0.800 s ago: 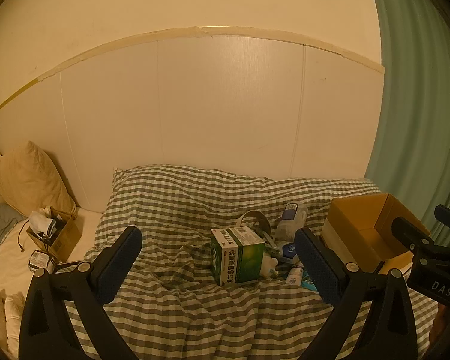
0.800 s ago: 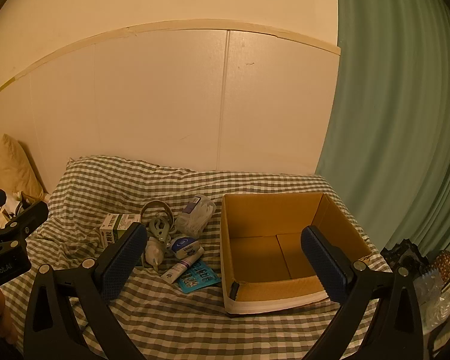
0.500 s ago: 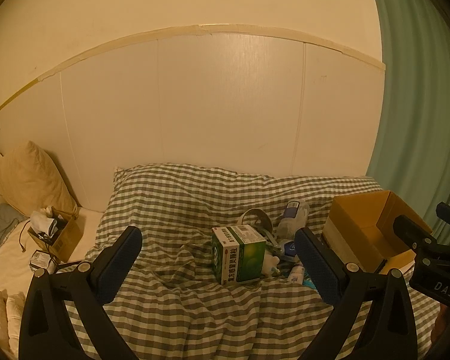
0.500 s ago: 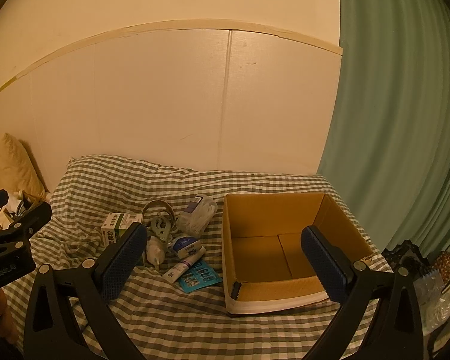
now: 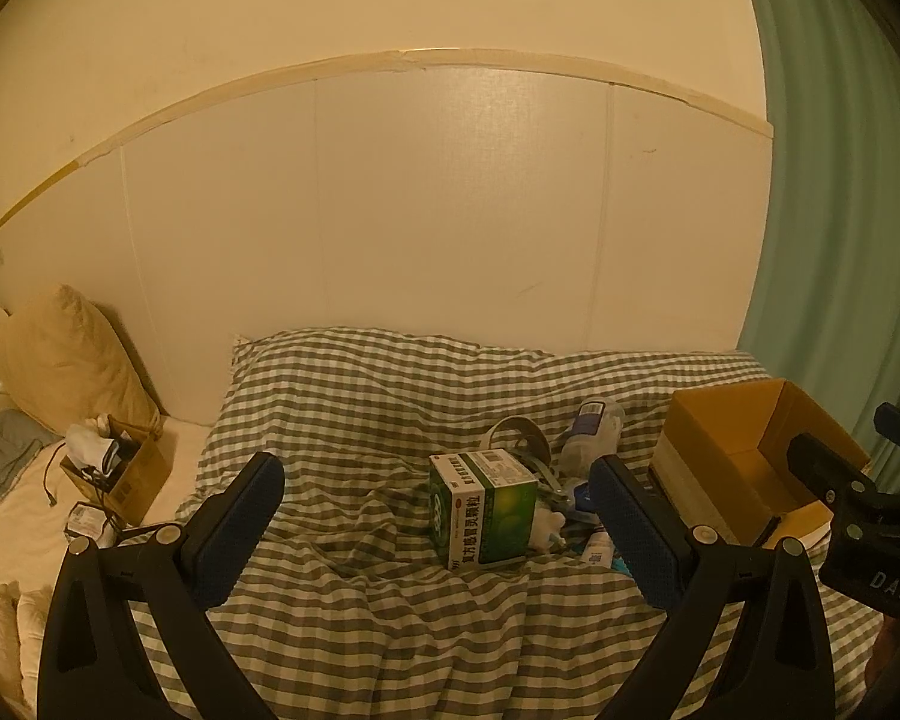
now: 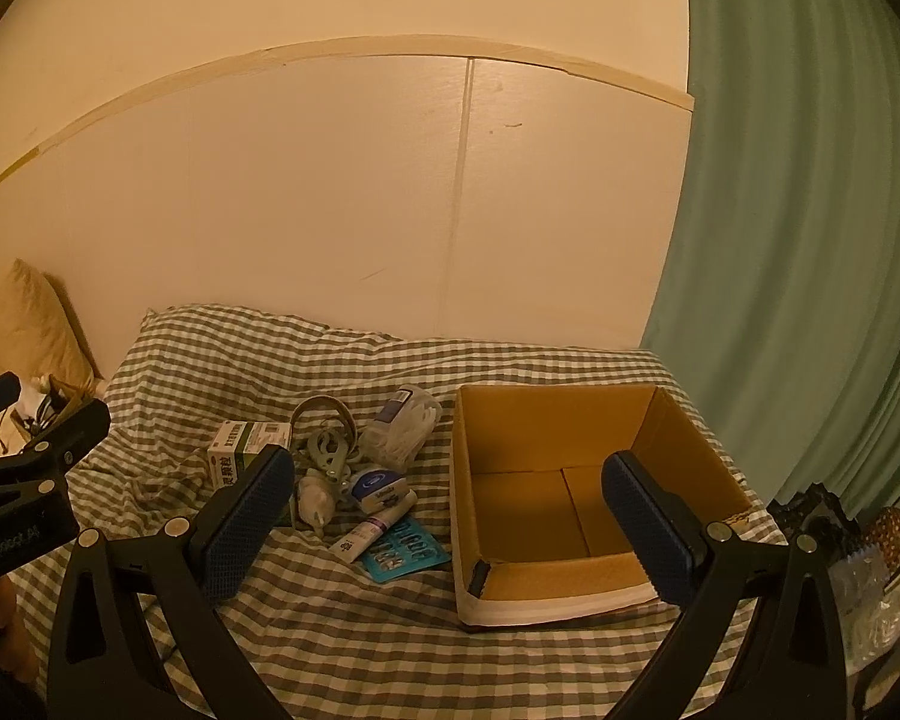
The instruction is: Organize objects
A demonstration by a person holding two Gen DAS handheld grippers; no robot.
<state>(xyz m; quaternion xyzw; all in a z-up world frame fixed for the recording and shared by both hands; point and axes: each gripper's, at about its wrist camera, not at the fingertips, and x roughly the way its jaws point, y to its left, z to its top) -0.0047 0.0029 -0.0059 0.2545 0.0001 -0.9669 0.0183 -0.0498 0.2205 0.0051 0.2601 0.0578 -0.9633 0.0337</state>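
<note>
A green and white medicine box [image 5: 482, 498] stands on the checked bedspread [image 5: 360, 600], also in the right wrist view [image 6: 243, 447]. Beside it lie a tape roll [image 6: 321, 414], a clear plastic bag [image 6: 405, 426], a grey clip [image 6: 328, 455], a small round blue-and-white pack [image 6: 378, 487], a white tube [image 6: 373, 531] and a teal card [image 6: 405, 555]. An open, empty cardboard box [image 6: 576, 504] sits to their right, also in the left wrist view [image 5: 744, 468]. My left gripper [image 5: 435, 531] is open, in front of the medicine box. My right gripper [image 6: 450, 525] is open, in front of the cardboard box's left wall.
A white panel wall stands behind the bed and a green curtain [image 6: 810, 240] hangs at the right. A beige pillow [image 5: 72, 360] and a small box of clutter [image 5: 114, 471] lie at the far left. Bags and small items [image 6: 858, 546] sit past the bed's right edge.
Both grippers have shifted slightly; the objects sit a little more to the right in each view. Nothing was grasped or moved.
</note>
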